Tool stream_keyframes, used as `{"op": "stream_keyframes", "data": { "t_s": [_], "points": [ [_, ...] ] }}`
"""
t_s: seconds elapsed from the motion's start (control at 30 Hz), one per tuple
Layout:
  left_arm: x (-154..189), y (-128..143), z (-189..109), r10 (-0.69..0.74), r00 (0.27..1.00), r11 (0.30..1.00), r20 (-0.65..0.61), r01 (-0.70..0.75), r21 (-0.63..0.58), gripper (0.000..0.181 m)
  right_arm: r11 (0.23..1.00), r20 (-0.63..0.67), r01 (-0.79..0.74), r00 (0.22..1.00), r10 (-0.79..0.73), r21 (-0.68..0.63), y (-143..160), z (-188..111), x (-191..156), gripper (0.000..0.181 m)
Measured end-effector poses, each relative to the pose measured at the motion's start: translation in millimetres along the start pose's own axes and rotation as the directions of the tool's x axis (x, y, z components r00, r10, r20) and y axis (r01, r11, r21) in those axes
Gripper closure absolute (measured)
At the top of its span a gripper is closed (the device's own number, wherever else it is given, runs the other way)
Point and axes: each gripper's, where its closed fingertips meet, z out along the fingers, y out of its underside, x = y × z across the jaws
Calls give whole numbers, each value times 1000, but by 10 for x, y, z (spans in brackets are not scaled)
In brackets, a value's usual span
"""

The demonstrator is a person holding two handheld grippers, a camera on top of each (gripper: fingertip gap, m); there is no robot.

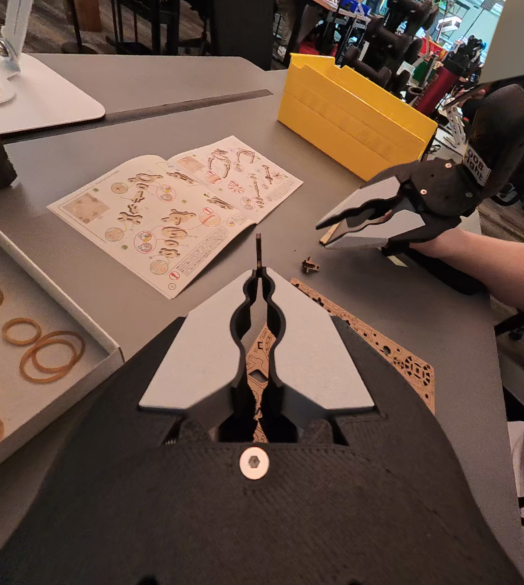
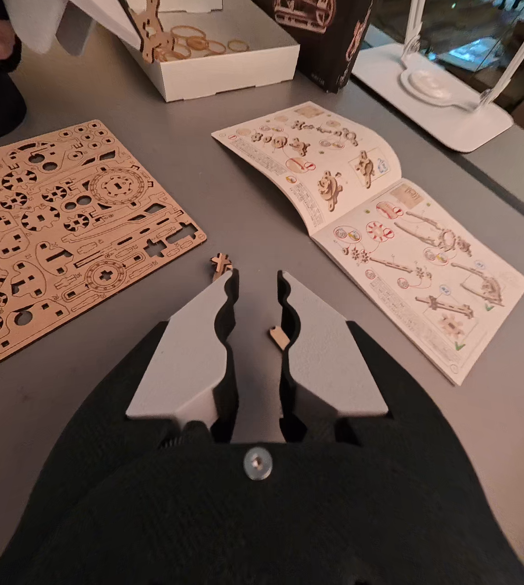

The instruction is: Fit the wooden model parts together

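Observation:
My left gripper (image 1: 259, 272) is shut on a flat wooden part (image 1: 258, 250), seen edge-on and held above the table. The right wrist view shows that part (image 2: 151, 31) as a cut-out piece with holes, at the top left. My right gripper (image 2: 257, 275) is open just above the table. A small cross-shaped wooden part (image 2: 221, 262) lies by its left fingertip and also shows in the left wrist view (image 1: 309, 265). A small tan wooden tab (image 2: 279, 337) sits against the right finger's inner face. I cannot tell if it rests on the table.
A laser-cut wooden sheet (image 2: 64, 228) lies at the left, an open instruction booklet (image 2: 365, 228) at the right. A white box (image 2: 222, 72) with rubber bands (image 2: 197, 41), a dark carton (image 2: 327, 38) and a white stand (image 2: 438, 104) are behind. A yellow bin (image 1: 349, 117) stands far right. My right fingertips sit around 15 cm from my left ones. The small tan wooden tab (image 2: 279, 337) is about 4 cm from my right fingertips and 20 cm from my left. It is also in sight in the left wrist view (image 1: 324, 240).

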Motion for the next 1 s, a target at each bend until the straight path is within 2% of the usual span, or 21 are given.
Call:
{"op": "stream_keyframes", "data": {
  "t_s": [0.5, 1.0],
  "points": [
    [-69, 32, 31, -42, 999, 999, 12, 42, 5, 181, 994, 86, -42, 995, 51, -103, 149, 137, -172, 155],
    [-38, 82, 69, -58, 998, 998, -3, 58, -9, 181, 991, 119, -66, 990, 80, -120, 175, 133, -204, 154]
  ]
}}
